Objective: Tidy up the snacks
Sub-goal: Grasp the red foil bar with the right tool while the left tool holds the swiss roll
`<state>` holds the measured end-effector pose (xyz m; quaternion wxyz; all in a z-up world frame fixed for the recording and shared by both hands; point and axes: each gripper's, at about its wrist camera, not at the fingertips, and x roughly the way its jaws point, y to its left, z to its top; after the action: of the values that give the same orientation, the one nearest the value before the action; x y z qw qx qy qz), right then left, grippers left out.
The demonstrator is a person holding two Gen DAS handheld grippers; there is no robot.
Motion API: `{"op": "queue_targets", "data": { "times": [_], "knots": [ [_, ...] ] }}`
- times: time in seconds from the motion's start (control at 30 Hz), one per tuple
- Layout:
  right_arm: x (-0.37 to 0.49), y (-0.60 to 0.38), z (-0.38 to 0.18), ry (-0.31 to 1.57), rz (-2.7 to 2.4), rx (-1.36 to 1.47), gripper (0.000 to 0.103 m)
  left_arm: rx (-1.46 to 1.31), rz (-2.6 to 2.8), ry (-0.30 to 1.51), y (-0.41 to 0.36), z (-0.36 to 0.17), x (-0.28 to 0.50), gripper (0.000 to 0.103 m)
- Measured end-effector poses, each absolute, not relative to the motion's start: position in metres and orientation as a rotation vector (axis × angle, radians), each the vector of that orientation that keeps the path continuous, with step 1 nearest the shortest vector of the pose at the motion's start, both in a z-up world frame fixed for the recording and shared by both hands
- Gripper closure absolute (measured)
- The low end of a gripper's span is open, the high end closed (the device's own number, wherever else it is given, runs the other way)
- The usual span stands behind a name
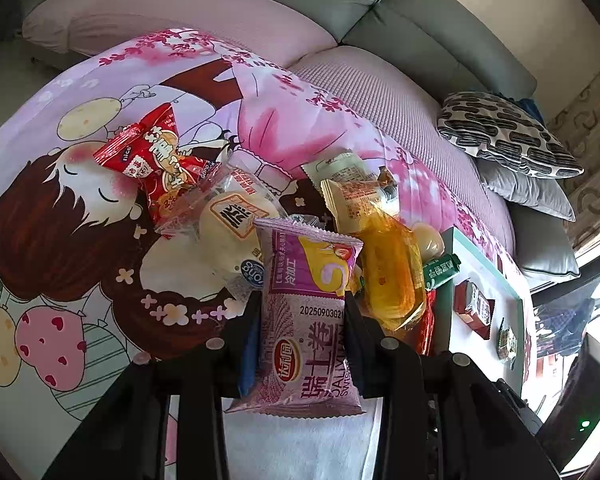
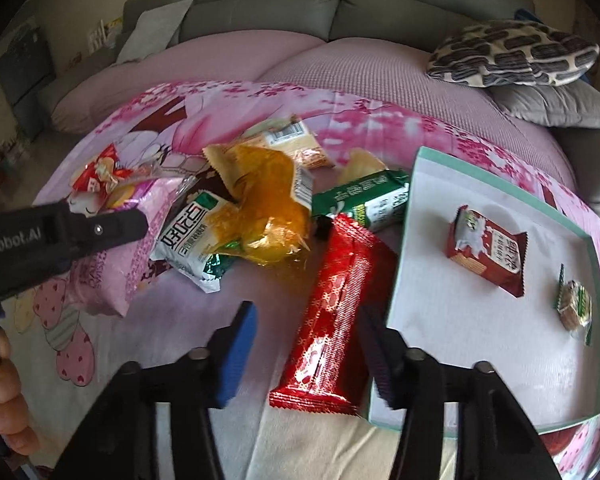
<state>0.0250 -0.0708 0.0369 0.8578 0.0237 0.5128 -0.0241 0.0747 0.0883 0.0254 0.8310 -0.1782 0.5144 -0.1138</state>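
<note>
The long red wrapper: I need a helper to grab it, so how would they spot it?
Find the shallow green-rimmed tray on the pink cartoon bedspread. Against the tray's left edge lies the long red wrapper. It is the only glossy red foil bar with a gold lattice pattern, lying apart from the snack heap.

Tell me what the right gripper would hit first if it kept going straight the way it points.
Most likely the long red wrapped bar: it lies between the right gripper fingers, its near end closest. Depth is unclear, but nothing else sits in that line.

A purple Swiss roll packet (image 1: 308,320) sits between the left jaws. A glossy red wrapper (image 2: 332,320) with gold lattice lies between the right jaws, a mint-rimmed white tray (image 2: 480,360) beside them.
</note>
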Motion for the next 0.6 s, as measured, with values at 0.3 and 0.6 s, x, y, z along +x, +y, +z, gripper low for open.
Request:
{"op": "queue_targets", "data": {
  "times": [0.3,0.6],
  "knots": [
    [0.031,-0.062,0.02,1.12,-0.129,-0.1,0.063,-0.381,-0.249,1.097,0.086,0.024,0.075,0.065],
    [0.032,-0.065,0.023,1.114,-0.143,-0.118,0.078,-0.378,-0.251,1.098,0.087,0.023,0.076,0.065]
  ]
}}
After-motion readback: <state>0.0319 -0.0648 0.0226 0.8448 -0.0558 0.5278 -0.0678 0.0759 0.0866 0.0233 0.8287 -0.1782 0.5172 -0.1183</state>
